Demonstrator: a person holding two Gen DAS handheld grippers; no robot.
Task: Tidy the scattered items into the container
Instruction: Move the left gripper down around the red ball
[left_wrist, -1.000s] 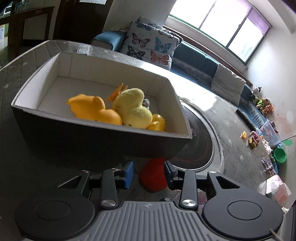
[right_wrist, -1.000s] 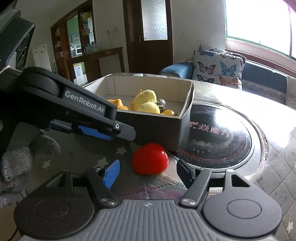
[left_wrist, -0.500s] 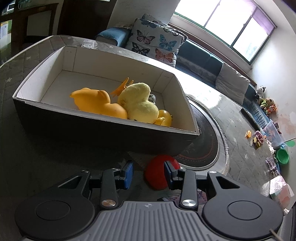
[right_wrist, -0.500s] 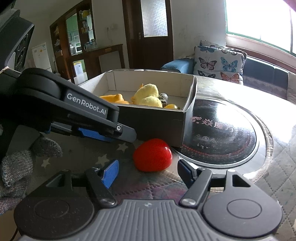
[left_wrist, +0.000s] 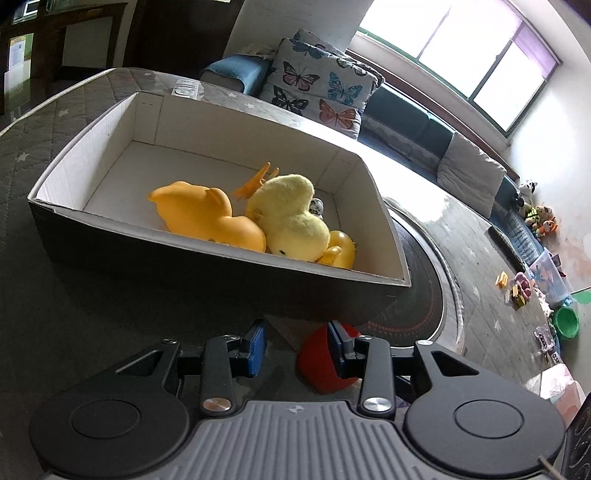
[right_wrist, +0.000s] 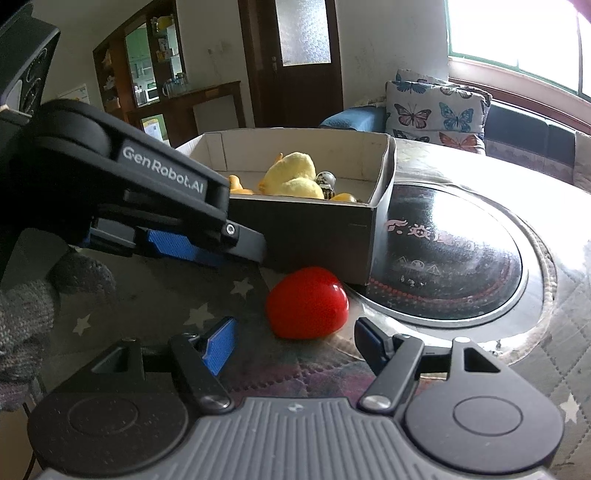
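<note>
A red rounded toy (right_wrist: 307, 302) lies on the table against the dark box's near wall; it also shows in the left wrist view (left_wrist: 321, 365), partly behind a finger. The box (left_wrist: 207, 258) holds an orange duck (left_wrist: 207, 218), a yellow plush duck (left_wrist: 291, 221), a small yellow toy (left_wrist: 341, 251) and a little patterned ball (left_wrist: 317, 205). My left gripper (left_wrist: 297, 345) is open, above and to the left of the red toy. My right gripper (right_wrist: 293, 338) is open, its jaws on either side of the toy's near end, not touching.
A round black glass hob plate (right_wrist: 443, 266) is set in the table right of the box. The left gripper's body (right_wrist: 147, 199) reaches in from the left. A sofa with butterfly cushions (left_wrist: 321, 88) stands behind. Toys and a green bowl (left_wrist: 567, 321) lie on the floor.
The left gripper has risen and shifted left, so the red toy now sits by its right finger. The right gripper has moved closer to the red toy.
</note>
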